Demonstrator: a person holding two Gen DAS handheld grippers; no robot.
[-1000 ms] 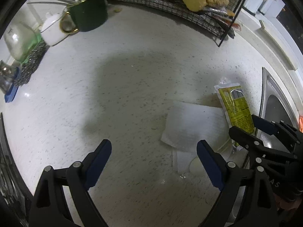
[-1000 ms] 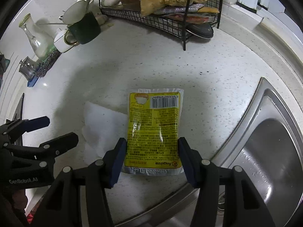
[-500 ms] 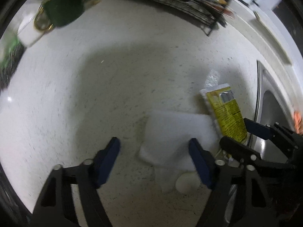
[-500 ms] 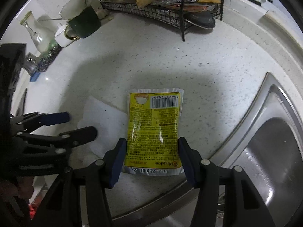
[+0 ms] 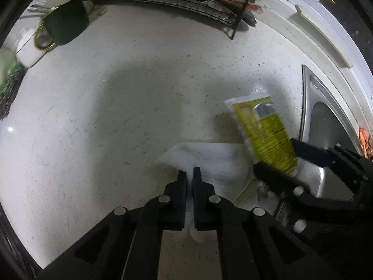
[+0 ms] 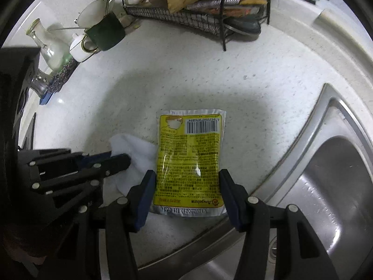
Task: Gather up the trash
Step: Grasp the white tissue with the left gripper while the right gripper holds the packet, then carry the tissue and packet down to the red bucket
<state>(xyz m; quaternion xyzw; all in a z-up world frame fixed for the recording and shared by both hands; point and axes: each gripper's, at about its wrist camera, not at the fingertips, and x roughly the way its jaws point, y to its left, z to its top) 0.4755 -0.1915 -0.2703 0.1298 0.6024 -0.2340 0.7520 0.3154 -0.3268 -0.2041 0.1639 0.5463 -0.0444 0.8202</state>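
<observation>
A white paper tissue (image 5: 216, 158) lies on the speckled counter, and my left gripper (image 5: 190, 175) is shut on its near left edge, with the paper pinched between the pads. In the right wrist view the same left gripper (image 6: 116, 159) comes in from the left onto the bunched tissue (image 6: 137, 150). A yellow food packet (image 6: 188, 158) with a barcode sits between the pads of my right gripper (image 6: 186, 179), which is shut on its two long edges. From the left wrist view the packet (image 5: 263, 133) stands tilted up off the counter in the right gripper (image 5: 284, 161).
A steel sink (image 6: 331, 186) lies to the right, its rim just under the packet. At the back stand a black wire rack (image 6: 198, 14) with food, a dark green mug (image 6: 106, 33) holding utensils, a white cup and a glass bottle (image 6: 46, 44).
My left gripper came down over the tissue and closed from wide open to shut on it, bunching the paper. The right gripper and packet stayed put.
</observation>
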